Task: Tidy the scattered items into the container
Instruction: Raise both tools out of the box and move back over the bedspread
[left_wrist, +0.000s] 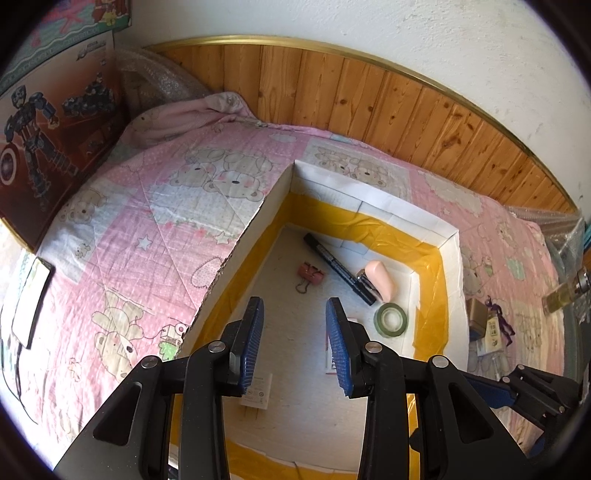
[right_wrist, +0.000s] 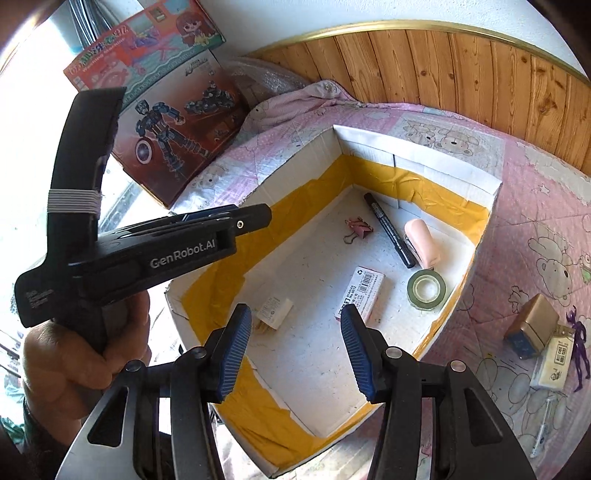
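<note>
left tongs (left_wrist: 294, 308): partly open, nothing in them
right tongs (right_wrist: 295, 317): open wider, empty too
handle, left of frame (right_wrist: 177, 256): reads "GenRobot.AI"
pink box (right_wrist: 360, 293): "STAPLES", lying in the container (right_wrist: 436, 173)

An open white box (right_wrist: 369, 142) with yellow tape along its inner walls sits on a pink bed quilt (left_wrist: 155, 206); its top is uncovered, so entry from above is free. On the box floor, a black marker (right_wrist: 389, 230), pink binder clip (right_wrist: 357, 229), pink stapler (right_wrist: 423, 243), tape roll (right_wrist: 426, 288), staples box (right_wrist: 360, 293) and a small white box (right_wrist: 275, 312) leave bare floor in the near half. Both grippers hang above the box with jaws apart and nothing between them. The left gripper (left_wrist: 294, 314) is near the right gripper (right_wrist: 295, 325), crowding that side. A toy box (right_wrist: 177, 125) stands beyond the box's left wall. Right of the box, small items (right_wrist: 543, 343) lie on the quilt, with bare quilt around them.
</note>
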